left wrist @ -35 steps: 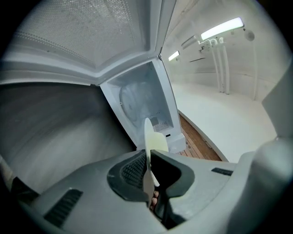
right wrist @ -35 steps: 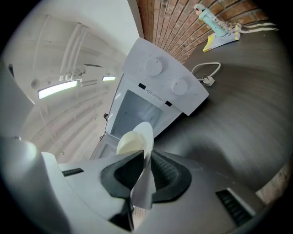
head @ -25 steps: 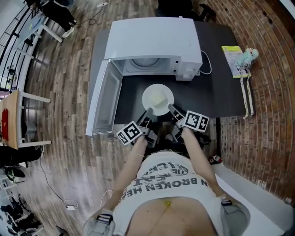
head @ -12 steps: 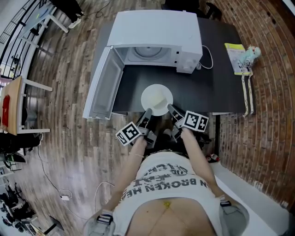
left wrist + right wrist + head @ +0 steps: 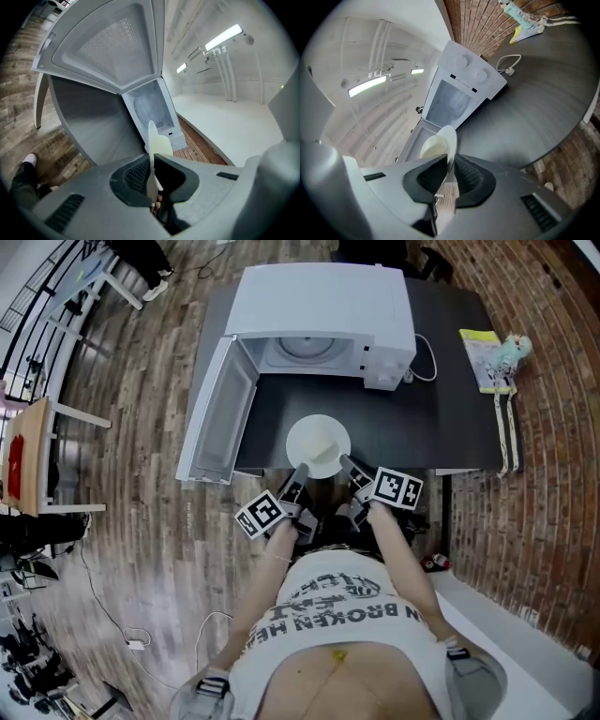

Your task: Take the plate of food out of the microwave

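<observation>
Above dark table point(image 5: 459, 418): round white plate point(image 5: 309, 454), pale food point(image 5: 324, 440).

desk point(image 5: 459, 432) dark, centre | yellow leaflet point(image 5: 476, 354), pale toy point(image 5: 515, 346) (possibly a doll) upper right | wood floor point(image 5: 131, 521) left

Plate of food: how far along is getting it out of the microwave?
Done: the microwave door stands open and the plate is out of the cavity, over the dark table. In hand: the left claw and right claw each clamp its near rim. Left: set it down and let go.
</observation>
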A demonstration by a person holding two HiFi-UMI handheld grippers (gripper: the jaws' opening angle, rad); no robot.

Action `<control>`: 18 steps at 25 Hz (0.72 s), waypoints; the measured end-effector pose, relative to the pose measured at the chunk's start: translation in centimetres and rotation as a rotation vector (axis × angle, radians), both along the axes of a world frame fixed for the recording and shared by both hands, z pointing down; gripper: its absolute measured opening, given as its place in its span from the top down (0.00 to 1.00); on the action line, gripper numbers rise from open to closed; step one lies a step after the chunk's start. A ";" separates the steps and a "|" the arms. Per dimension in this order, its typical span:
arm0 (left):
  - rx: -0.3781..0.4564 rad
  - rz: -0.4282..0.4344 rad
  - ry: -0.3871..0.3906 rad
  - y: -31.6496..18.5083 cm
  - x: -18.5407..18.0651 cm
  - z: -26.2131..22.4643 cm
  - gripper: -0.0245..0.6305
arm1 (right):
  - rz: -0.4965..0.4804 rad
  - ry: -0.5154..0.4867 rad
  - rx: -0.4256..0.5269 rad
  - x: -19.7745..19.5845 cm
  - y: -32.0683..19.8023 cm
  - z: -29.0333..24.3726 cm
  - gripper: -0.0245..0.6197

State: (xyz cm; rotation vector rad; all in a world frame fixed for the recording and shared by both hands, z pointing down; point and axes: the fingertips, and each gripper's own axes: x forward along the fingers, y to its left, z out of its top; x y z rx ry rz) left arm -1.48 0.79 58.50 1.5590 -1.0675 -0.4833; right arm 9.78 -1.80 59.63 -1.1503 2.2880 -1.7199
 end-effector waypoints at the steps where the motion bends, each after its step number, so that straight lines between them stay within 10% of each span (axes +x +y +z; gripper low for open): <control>1: -0.002 0.001 -0.001 0.0 -0.2 0.0 0.92 | 0.000 0.000 -0.001 -0.2 0.0 0.0 0.89; 18: -0.021 0.026 -0.001 0.1 -1.1 0.7 0.92 | 0.023 0.005 -0.022 -1.1 0.3 0.7 0.89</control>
